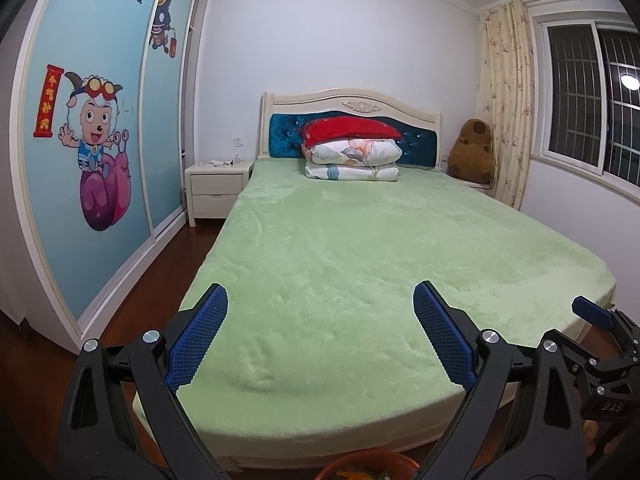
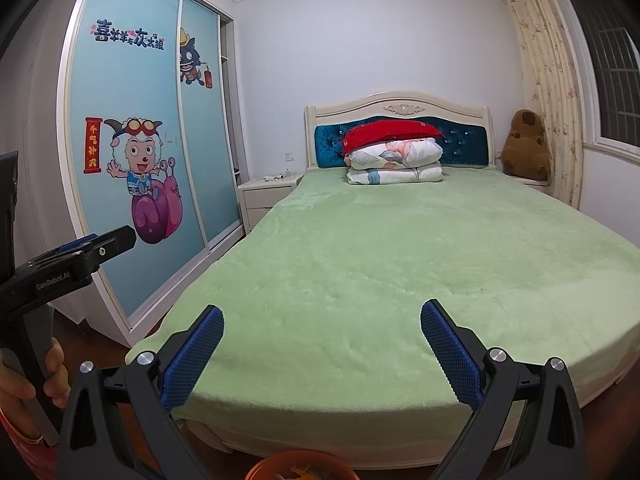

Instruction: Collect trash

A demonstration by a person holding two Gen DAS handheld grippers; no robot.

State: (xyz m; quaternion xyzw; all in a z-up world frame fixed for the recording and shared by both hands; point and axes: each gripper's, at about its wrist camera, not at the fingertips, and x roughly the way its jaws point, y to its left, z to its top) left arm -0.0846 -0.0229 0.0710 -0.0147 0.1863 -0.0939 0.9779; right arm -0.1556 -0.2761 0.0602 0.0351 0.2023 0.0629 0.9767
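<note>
My left gripper [image 1: 320,296] is open and empty, held above the foot of a bed with a green blanket [image 1: 360,248]. My right gripper [image 2: 322,314] is open and empty too, above the same bed [image 2: 400,260]. An orange bin [image 1: 368,466] with scraps inside sits on the floor just below the grippers; it also shows in the right wrist view [image 2: 298,466]. Small white items lie on the nightstand [image 1: 218,174], too small to identify. The right gripper's body shows at the right edge of the left wrist view [image 1: 592,312]; the left gripper's body [image 2: 80,252] shows at the left of the right wrist view.
Folded quilts and a red pillow [image 1: 352,148] lie at the headboard. A wardrobe with cartoon sliding doors [image 1: 100,140] lines the left wall. A brown plush toy [image 1: 472,152] sits on the right nightstand beside a curtain [image 1: 506,100]. Dark wood floor [image 1: 160,272] runs along the bed's left side.
</note>
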